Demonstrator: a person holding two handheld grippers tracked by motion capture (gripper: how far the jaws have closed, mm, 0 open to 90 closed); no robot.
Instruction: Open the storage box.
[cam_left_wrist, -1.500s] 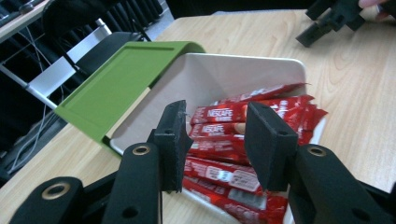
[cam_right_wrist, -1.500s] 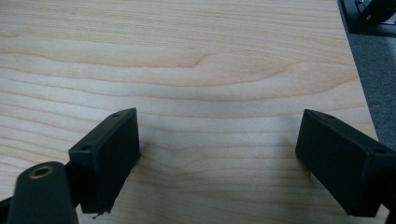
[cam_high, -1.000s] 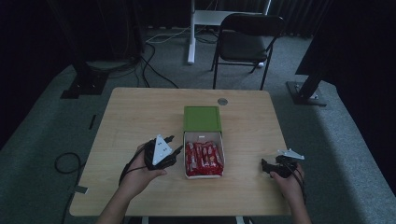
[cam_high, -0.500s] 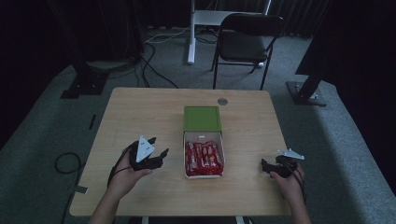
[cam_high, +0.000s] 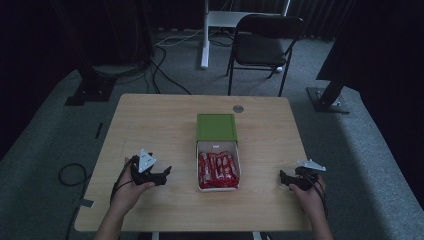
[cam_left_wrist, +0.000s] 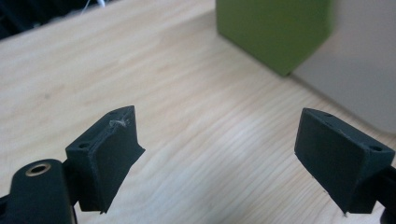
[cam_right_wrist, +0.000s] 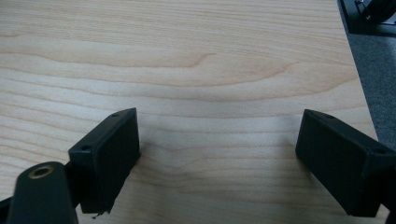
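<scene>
High view first: white box (cam_high: 218, 167) sitting mid-table, packed with red wrapped bars (cam_high: 218, 169), its green lid (cam_high: 216, 127) swung back flat on the far side, still joined at the box's far edge. Just left of the box, left gripper (cam_high: 162, 176) low over the wood, held in the left hand (cam_high: 129, 187), jaws pointing toward the box, grey plate on top. Jaws have just been opening, now spread wide, nothing between them. Over in the left gripper view, same story: two black pads well apart, bare wood grain in the gap, green lid (cam_left_wrist: 275, 32) and pale box wall (cam_left_wrist: 355, 70) ahead on the right. Out on the other side, right gripper (cam_high: 286, 179) resting near the table's right edge, well apart from the box, gripped by the right hand (cam_high: 310, 192). Right gripper view: jaws wide open, empty, only the table (cam_right_wrist: 196, 60) under them and a strip of grey carpet (cam_right_wrist: 373, 70) past its edge. Farther back in the high view, black folding chair (cam_high: 262, 47) on the carpet beyond the table
</scene>
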